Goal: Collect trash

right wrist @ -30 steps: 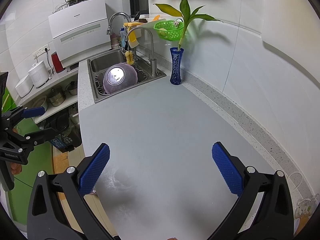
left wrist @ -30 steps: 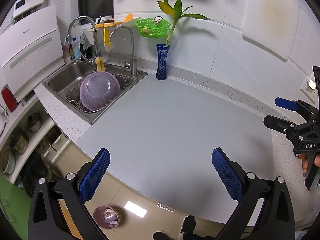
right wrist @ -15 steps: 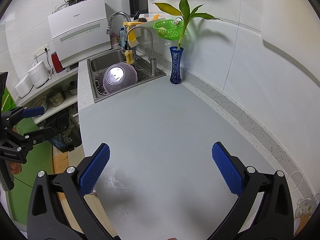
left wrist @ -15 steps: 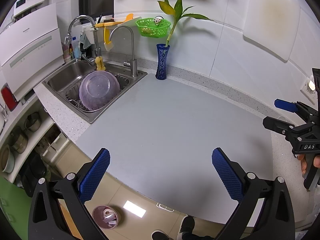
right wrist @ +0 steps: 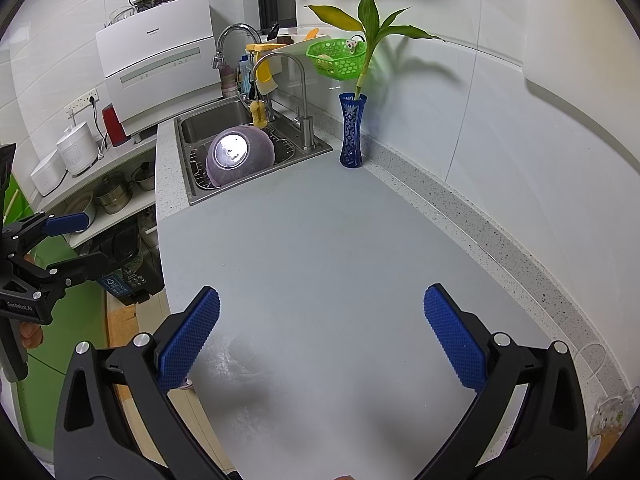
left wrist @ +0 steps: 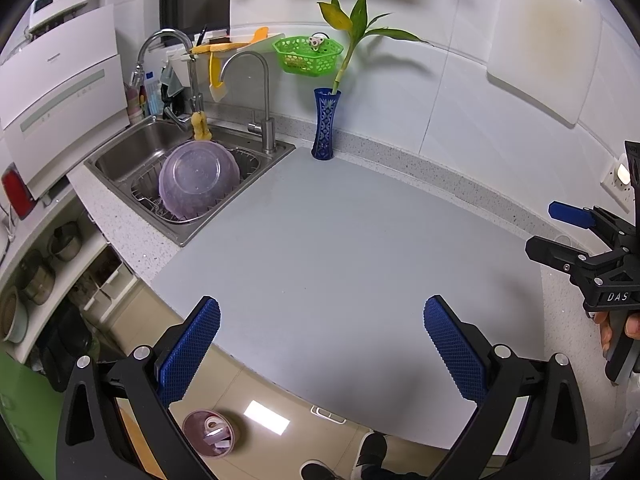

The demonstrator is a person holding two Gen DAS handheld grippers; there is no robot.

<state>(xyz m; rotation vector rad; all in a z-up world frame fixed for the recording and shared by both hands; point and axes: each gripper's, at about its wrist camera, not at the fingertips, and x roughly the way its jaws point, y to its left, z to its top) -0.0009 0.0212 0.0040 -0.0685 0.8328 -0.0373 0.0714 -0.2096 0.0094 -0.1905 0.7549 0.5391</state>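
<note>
Low in the left wrist view, the left gripper hangs wide open with nothing between its blue pads, poised over the front edge of the pale counter. No trash shows on that counter at all; the only likely trash in sight sits in the small pink bin on the floor at the bottom of the frame, pale scraps that look like paper. If so, they'd be light, soft and crushable, best pinched at a raised corner; that's a guess, they're too small to be sure. At right, the right gripper floats over the counter's far end, a hand on its grip, fingers parted and empty. Room is generous across the middle; the sink with its upturned purple bowl sits upper left, and a blue vase stands against the back wall, tippable and fragile. Switching to the right wrist view: the right gripper is spread just as wide, holding nothing, over bare counter with a dull smear low in frame. Left gripper hovers off the counter's edge at left, also parted. Vase stands upper centre by the sink; again, no trash on the surface.
</note>
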